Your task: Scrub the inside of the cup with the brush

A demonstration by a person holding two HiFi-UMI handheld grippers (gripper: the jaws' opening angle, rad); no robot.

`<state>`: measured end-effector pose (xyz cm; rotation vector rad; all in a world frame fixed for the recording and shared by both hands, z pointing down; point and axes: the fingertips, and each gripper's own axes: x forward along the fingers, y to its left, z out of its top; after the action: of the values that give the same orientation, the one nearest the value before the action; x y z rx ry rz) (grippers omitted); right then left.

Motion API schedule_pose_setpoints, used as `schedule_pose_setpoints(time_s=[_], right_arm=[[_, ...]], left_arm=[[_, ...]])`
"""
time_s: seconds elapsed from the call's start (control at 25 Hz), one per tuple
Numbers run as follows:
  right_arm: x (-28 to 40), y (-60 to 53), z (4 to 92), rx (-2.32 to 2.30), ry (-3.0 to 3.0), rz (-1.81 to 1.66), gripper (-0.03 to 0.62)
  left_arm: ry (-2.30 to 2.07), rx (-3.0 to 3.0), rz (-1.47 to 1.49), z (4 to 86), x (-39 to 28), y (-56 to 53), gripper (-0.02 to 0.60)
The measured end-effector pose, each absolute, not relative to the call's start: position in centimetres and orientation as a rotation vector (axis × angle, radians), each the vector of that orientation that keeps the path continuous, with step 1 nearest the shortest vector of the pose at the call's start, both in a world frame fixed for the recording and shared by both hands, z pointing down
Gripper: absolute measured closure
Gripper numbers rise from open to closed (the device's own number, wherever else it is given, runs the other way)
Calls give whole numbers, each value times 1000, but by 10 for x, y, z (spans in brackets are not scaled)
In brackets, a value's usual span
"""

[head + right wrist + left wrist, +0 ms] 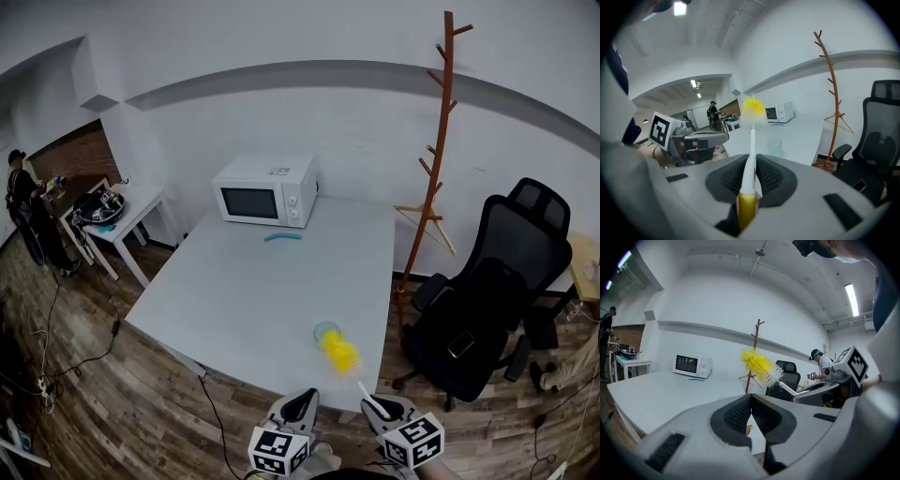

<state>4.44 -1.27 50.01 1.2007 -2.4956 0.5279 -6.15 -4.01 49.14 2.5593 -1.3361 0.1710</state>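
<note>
A pale translucent cup stands near the front edge of the white table. In the right gripper view the cup is ahead, a little right of the handle. My right gripper is shut on the white handle of a brush whose yellow bristle head hangs in the air just before the cup, overlapping its rim in the head view. The left gripper sits beside it, below the table edge. Its jaws are shut with nothing between them. From there the brush shows up to the right.
A white microwave stands at the table's back, with a small teal object in front of it. A wooden coat stand and a black office chair are on the right. A side table and a person are far left.
</note>
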Motion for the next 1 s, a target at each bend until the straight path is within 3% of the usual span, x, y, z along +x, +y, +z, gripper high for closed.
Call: schedule_pose_setpoints(time_s=[0.36,0.96,1.0], right_arm=[[11,-67,506,1218,-2483,529,543],[60,-125,529,1339,-2392,633,542],[60,-132,528,1322,-2398,626,542]], left_arm=[[-1298,2559,215,508,-88,-95,561],[-1216,2529,355,568,-66,-137,558],[-1201,2535,384,576,-62,-141,496]])
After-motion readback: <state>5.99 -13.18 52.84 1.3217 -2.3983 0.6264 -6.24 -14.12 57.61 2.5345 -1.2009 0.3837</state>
